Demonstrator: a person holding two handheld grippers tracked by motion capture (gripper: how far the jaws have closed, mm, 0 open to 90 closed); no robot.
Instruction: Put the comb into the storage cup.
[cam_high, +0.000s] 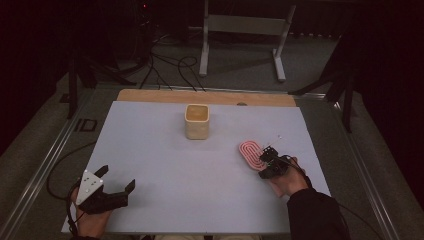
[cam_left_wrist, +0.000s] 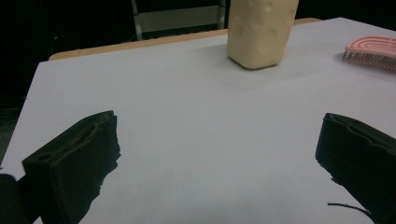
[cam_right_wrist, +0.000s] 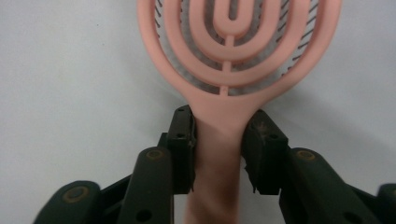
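Pink plastic is what your right gripper (cam_high: 270, 162) has by the neck: from above, the hairbrush (cam_high: 250, 152) lies on the white table (cam_high: 165, 155), right of the cream holder (cam_high: 197, 121) and well apart from it. Your left gripper (cam_high: 116, 186) rests near the front edge. Its own view shows the jaws wide apart, nothing between. The right gripper view shows both jaws pressed onto the narrow handle; that taper could let the brush twist or slip as you lift.
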